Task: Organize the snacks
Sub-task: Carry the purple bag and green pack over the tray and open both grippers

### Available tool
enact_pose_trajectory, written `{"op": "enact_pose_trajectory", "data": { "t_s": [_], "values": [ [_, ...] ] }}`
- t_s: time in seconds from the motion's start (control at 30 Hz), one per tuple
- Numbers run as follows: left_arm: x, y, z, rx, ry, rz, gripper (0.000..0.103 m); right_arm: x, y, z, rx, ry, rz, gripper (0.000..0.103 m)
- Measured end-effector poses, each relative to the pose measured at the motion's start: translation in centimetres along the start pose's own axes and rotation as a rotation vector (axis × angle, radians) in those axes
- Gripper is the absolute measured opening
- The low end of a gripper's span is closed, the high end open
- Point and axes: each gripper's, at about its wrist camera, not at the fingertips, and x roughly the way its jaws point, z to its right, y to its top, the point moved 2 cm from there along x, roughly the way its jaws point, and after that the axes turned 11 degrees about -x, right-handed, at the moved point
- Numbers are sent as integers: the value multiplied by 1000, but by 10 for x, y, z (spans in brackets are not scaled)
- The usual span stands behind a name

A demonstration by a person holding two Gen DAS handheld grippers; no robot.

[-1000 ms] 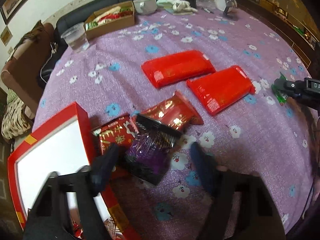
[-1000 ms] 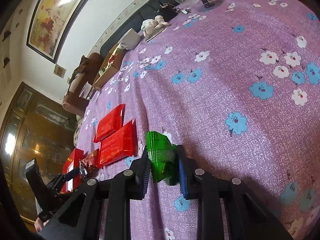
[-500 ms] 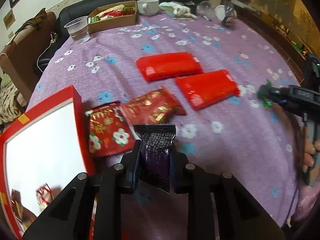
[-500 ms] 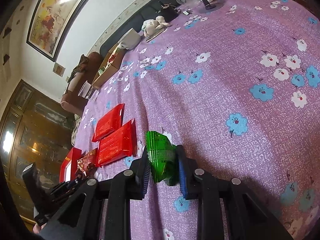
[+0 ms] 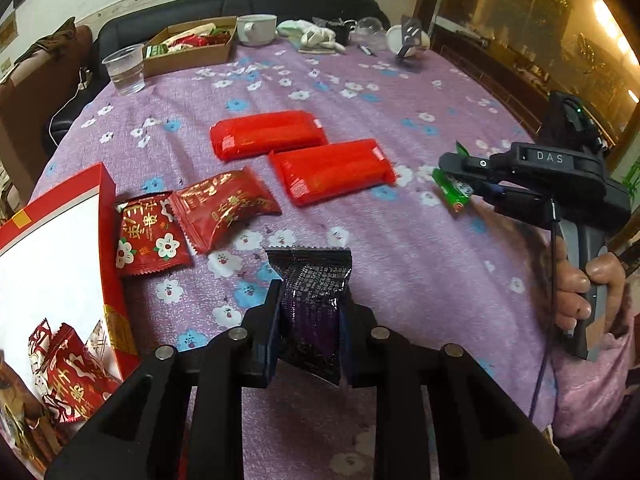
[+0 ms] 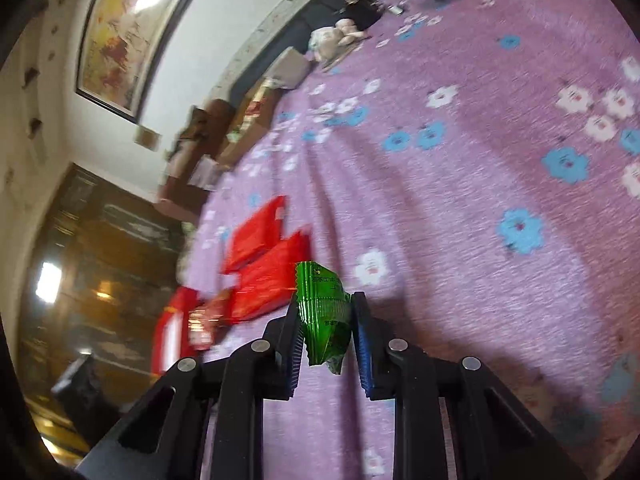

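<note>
My left gripper is shut on a dark purple snack packet and holds it above the purple flowered tablecloth. My right gripper is shut on a small green packet; it also shows in the left wrist view at the right, held in a hand. Two small red packets lie beside a red box with a white inside at the left; more red packets lie in the box. Two long red packs lie mid-table.
At the far edge stand a plastic cup, a cardboard tray of snacks, a white mug and small clutter. A dark sofa runs behind the table. A wooden cabinet stands at the right.
My left gripper closed on the purple packet and lifted it off the cloth, back toward me. My right gripper, still holding the green packet, swung and now shows motion blur.
</note>
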Motion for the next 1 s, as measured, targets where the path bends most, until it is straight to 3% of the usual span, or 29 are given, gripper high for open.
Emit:
{"op": "enact_pose_trajectory", "data": {
  "t_s": [0.2,0.5,0.83,1.0],
  "values": [
    [-14,-1,-4,-13,-8,29,22,2,1,-9,-18,38,8,23],
    [-44,2,-40,-95,41,120,22,5,-3,-16,-72,-27,11,23],
    [-60,-12,-79,-171,64,145,22,1,-8,-41,-195,-85,51,23],
    [-73,-12,-96,-200,71,178,22,13,-17,-80,-259,-20,9,23]
  ]
}}
